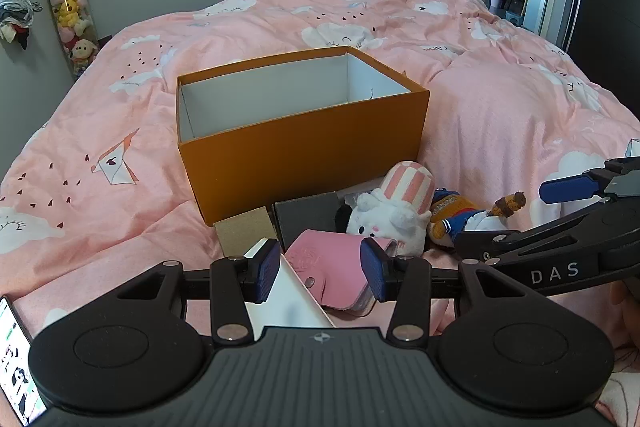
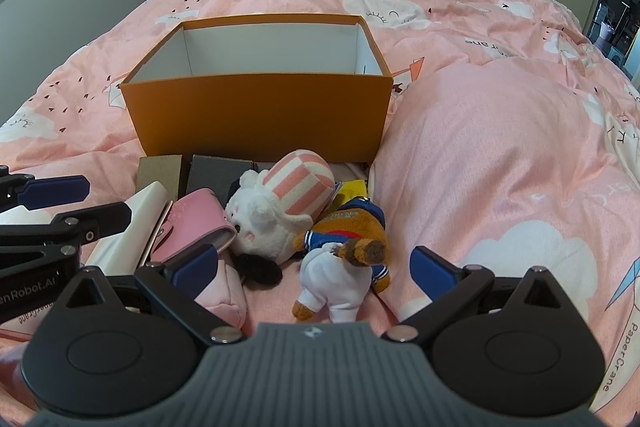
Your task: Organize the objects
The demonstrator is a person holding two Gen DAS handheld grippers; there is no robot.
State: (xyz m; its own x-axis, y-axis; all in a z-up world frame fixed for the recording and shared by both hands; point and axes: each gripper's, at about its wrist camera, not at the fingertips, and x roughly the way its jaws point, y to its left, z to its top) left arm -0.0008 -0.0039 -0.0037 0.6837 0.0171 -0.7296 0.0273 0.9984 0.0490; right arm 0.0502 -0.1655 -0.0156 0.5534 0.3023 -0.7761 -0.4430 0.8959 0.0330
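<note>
The orange box (image 2: 260,115) is standing open-topped on the pink bedspread (image 2: 500,155), beyond both sets of tongs; it is probably light, stiff card, best steadied by a wall, not lifted by the rim. Its interior, as far as it is visible, is showing only white walls. The clutter is lying between the tongs and the box. The white plush with the striped hat (image 2: 280,203) is sitting ahead of the right gripper (image 2: 314,267), touching the bear doll in blue and white clothing (image 2: 344,255), which is lying directly between the right tongs. Both are likely soft, light and compressible; a grip across the torso should be holding best. The pink snap wallet (image 1: 332,263) is lying between the left tongs, semi-stiff and probably smooth, best pinched across its folded body. The left gripper (image 1: 320,271) is hovering low, level, moderately open, gripping nothing. The right gripper is pointing slightly downward, spread wide, empty.
</note>
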